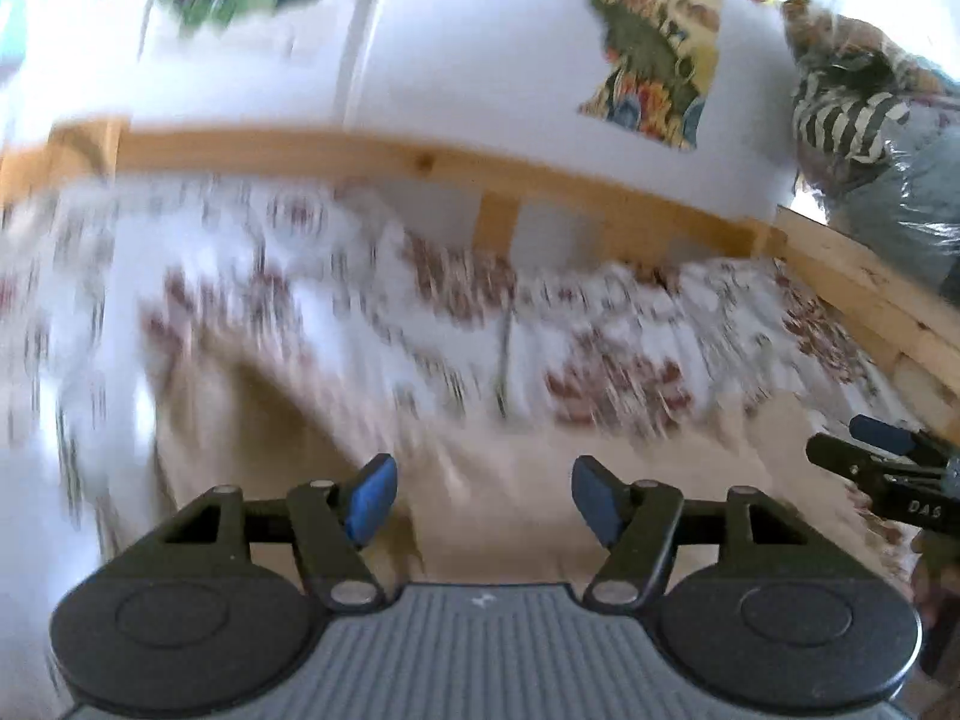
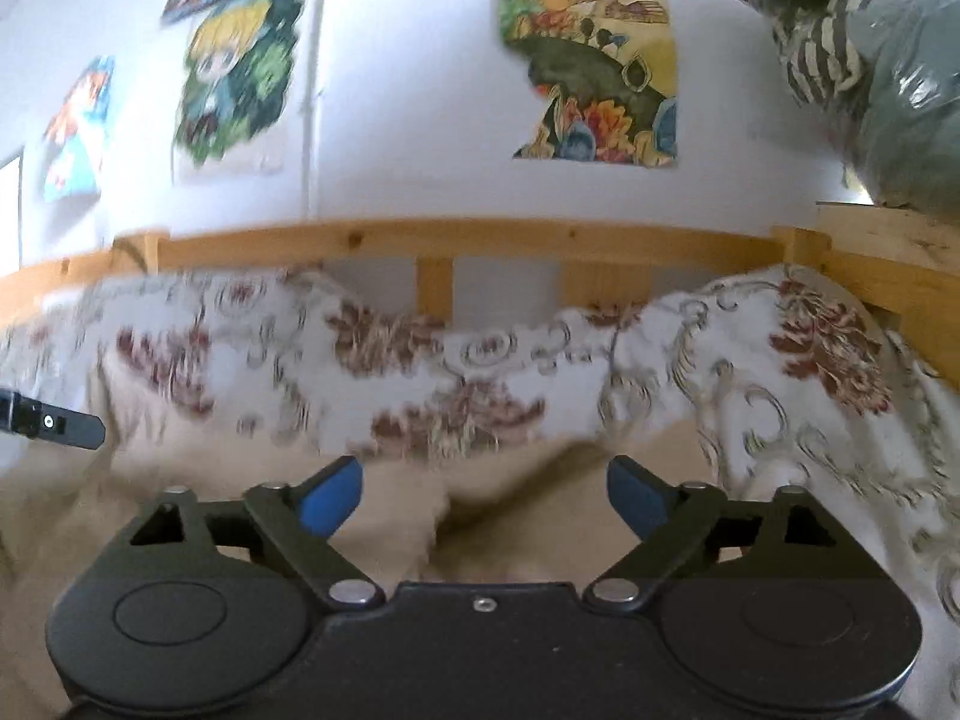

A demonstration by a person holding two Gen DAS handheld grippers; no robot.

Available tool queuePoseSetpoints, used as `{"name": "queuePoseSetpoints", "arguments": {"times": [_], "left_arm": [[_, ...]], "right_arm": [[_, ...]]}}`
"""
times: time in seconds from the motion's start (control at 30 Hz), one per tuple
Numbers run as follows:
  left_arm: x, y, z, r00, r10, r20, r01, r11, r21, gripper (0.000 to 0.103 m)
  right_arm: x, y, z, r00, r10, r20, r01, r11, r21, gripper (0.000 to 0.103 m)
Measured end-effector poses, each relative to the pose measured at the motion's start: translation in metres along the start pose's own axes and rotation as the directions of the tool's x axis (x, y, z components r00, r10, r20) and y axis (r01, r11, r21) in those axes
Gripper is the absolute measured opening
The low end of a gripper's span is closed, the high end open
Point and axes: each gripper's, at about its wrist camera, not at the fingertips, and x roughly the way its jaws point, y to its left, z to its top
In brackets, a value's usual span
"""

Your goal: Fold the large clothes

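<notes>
1. Beige, soft plain-cloth garment (image 2: 480,534) directly below and just ahead of both tools, spread flat on the bed; lies under the fingers, not between them.
2. Left black two-finger gripper with blue pads (image 1: 483,501): jaws spread, gap empty, only cloth showing beneath. Released, grasping nothing.
3. Right black two-finger gripper with blue pads (image 2: 483,504): jaws spread wider, gap likewise empty. Released too.
4. Side by side, each visible at the edge of the other's view; both angled slightly down toward the same cloth. Neither clearly nearer, judged from these views.
5. Garment's long axis appears to run left-right across both views, crossways to the fingers; a shadowed crease or fold ridge ahead of the right gripper. Exact outline, sleeves or legs: cannot tell, too much motion blur.
6. Far edge of the beige cloth ends ahead of the fingers, against the white bedspread with dark-red floral print (image 2: 480,360). Coming move likely turns on reaching forward and down to an edge.
7. Beyond: pale pine-wood bed rail (image 2: 480,240), then white wall with colourful cartoon posters (image 2: 594,60).
8. Far right: clear plastic bag of bundled clothes, one striped black-and-white (image 2: 870,60), on the wooden ledge.
</notes>
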Motion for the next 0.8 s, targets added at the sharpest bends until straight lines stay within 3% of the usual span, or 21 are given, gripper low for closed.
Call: {"name": "queuePoseSetpoints", "arguments": {"times": [0.07, 0.1, 0.2, 0.27, 0.37, 0.47, 0.57, 0.63, 0.7, 0.73, 0.77, 0.8], "left_arm": [[0.019, 0.001, 0.017, 0.999, 0.043, 0.030, -0.045, 0.998, 0.039, 0.071], [0.035, 0.001, 0.024, 0.994, 0.105, 0.026, -0.106, 0.992, 0.065, 0.071], [0.071, 0.011, 0.024, 0.959, 0.282, 0.003, -0.281, 0.955, 0.095, 0.056], [0.082, 0.025, 0.013, 0.948, 0.319, 0.003, -0.318, 0.944, 0.088, 0.045], [0.096, 0.044, -0.009, 0.939, 0.342, -0.022, -0.339, 0.937, 0.085, 0.033], [0.108, 0.052, -0.024, 0.938, 0.347, -0.009, -0.345, 0.934, 0.094, 0.033], [0.119, 0.050, -0.029, 0.931, 0.365, -0.013, -0.361, 0.925, 0.122, 0.033], [0.116, 0.049, -0.026, 0.931, 0.365, -0.012, -0.361, 0.925, 0.122, 0.033], [0.104, 0.045, -0.020, 0.926, 0.376, -0.014, -0.373, 0.922, 0.100, 0.034], [0.093, 0.041, -0.019, 0.928, 0.374, -0.004, -0.372, 0.925, 0.078, 0.041], [0.081, 0.038, -0.016, 0.930, 0.366, 0.010, -0.366, 0.929, 0.054, 0.055], [0.066, 0.032, -0.014, 0.935, 0.353, 0.031, -0.354, 0.934, 0.035, 0.058]], "right_arm": [[0.032, -0.006, 0.008, 0.999, -0.001, -0.034, 0.000, 1.000, -0.022, 0.093], [0.046, -0.007, 0.010, 0.998, -0.022, -0.052, 0.021, 0.999, -0.035, 0.091], [0.091, -0.014, 0.007, 0.988, -0.115, -0.102, 0.101, 0.986, -0.133, 0.086], [0.112, -0.020, -0.001, 0.977, -0.183, -0.109, 0.156, 0.963, -0.221, 0.085], [0.135, -0.040, -0.012, 0.950, -0.294, -0.103, 0.260, 0.931, -0.257, 0.084], [0.152, -0.057, -0.033, 0.935, -0.314, -0.167, 0.275, 0.936, -0.217, 0.083], [0.158, -0.051, -0.042, 0.929, -0.339, -0.151, 0.295, 0.922, -0.252, 0.083], [0.153, -0.054, -0.041, 0.936, -0.320, -0.145, 0.282, 0.932, -0.229, 0.079], [0.138, -0.064, -0.026, 0.944, -0.305, -0.124, 0.288, 0.948, -0.136, 0.074], [0.124, -0.068, -0.017, 0.946, -0.309, -0.099, 0.303, 0.950, -0.077, 0.075], [0.108, -0.069, -0.005, 0.951, -0.301, -0.071, 0.300, 0.954, -0.025, 0.075], [0.096, -0.066, 0.004, 0.960, -0.274, -0.064, 0.274, 0.962, -0.004, 0.078]]}}
